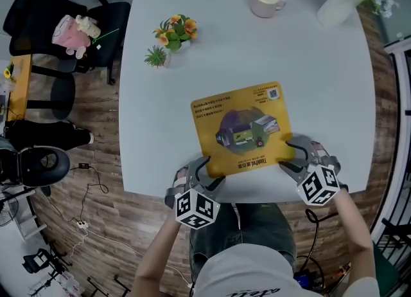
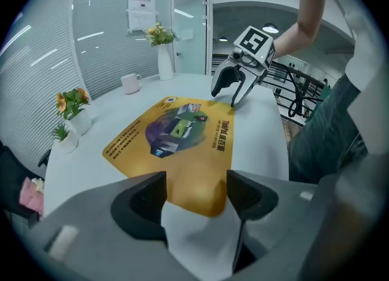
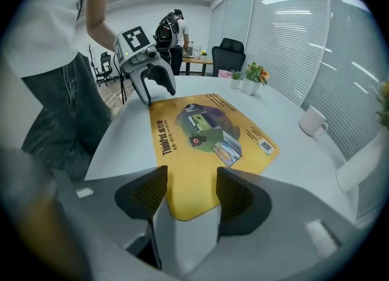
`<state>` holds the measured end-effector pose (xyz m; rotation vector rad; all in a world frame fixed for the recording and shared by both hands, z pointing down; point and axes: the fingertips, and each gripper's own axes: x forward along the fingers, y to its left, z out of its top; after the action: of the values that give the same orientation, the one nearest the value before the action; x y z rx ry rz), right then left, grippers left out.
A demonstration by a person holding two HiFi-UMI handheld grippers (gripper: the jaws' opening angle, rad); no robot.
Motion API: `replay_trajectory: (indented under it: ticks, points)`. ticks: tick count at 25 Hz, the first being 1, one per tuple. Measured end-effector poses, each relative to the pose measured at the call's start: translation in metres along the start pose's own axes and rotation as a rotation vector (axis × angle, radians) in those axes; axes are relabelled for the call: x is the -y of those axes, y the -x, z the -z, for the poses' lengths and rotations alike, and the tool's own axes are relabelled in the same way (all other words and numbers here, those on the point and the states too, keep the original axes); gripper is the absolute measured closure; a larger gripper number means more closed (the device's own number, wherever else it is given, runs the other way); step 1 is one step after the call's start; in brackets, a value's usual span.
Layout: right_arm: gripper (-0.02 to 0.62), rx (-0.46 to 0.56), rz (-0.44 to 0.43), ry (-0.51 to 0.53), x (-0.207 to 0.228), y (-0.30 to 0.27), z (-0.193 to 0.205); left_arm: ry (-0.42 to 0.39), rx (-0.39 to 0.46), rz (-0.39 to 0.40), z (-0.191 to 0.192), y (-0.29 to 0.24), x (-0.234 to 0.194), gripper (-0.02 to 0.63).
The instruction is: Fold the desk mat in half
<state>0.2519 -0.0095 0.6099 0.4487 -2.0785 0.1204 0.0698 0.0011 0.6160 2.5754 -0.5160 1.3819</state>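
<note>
1. Head view: the yellow mat lies flat on the white table, lower middle of the frame and a bit skewed. Its near edge runs close to the table's bottom edge. The cup and plants sit well apart from it, up top.
2. Left gripper is parked at the mat's lower-left corner and the right gripper at the lower-right one.
3. In the left gripper view the jaws stand wide apart with the rounded corner showing in the gap, and the pads aren't pinching anything. The right gripper view is the same deal: spread wide, corner in between, nothing gripped. I can't tell whether either one is actually touching the mat.
4. My guess on handling is that it's thin, light and floppy like a big mousepad. It should bend easily, but it's lying dead flat, so getting a jaw under the edge looks like the fiddly part. It may also want to spring back open.
5. Best hold, I reckon, is those two near corners, one jaw under and one over. Lift both evenly toward the far edge, or the fold goes crooked.
</note>
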Motion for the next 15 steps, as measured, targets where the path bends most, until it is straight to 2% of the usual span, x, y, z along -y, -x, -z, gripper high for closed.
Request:
replay_trajectory:
  ticks: [6, 15]
  points:
    - [0.307, -0.050, -0.052, 0.059, -0.008, -0.006, 0.012, -0.031, -0.039, 0.040, 0.008, -0.011, 0.012, 0.298]
    - [0.304, -0.067, -0.079, 0.045, -0.008, -0.013, 0.023, -0.038, -0.040, 0.068, 0.008, -0.014, 0.009, 0.276]
